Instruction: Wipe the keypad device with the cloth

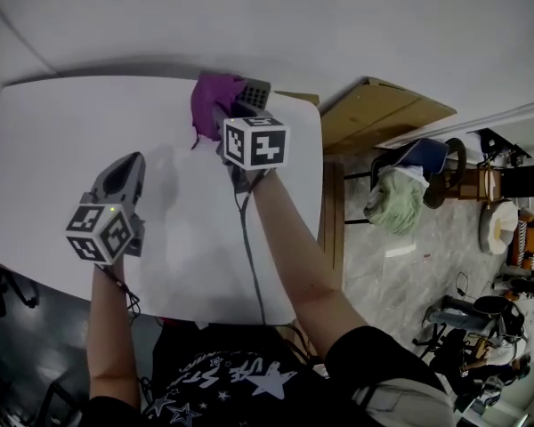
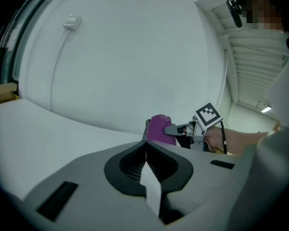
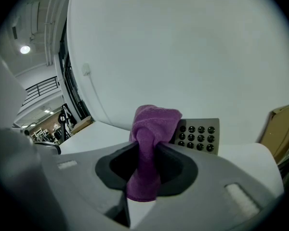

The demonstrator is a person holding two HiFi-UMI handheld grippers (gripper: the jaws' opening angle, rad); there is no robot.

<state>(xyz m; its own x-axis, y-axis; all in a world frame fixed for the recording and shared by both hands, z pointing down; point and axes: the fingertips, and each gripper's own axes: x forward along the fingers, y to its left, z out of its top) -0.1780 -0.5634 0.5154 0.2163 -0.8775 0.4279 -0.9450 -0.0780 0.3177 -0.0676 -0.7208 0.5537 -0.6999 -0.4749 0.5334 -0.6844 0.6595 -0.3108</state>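
Note:
A grey keypad device (image 1: 254, 92) (image 3: 198, 135) with rows of dark round buttons lies near the far edge of the white table (image 1: 62, 140). My right gripper (image 1: 224, 118) (image 3: 149, 153) is shut on a purple cloth (image 1: 210, 101) (image 3: 153, 129), and the cloth bunches against the keypad's left side. In the left gripper view the cloth (image 2: 160, 128) covers the keypad, of which only an edge shows. My left gripper (image 1: 125, 174) (image 2: 147, 153) is shut with nothing in it, and stays back over the table's left middle, apart from both.
A flat cardboard sheet (image 1: 383, 114) leans past the table's right edge. A grey cable (image 1: 249, 256) runs back from the right gripper toward the person. A chair with a green bundle (image 1: 399, 198) stands on the floor at the right.

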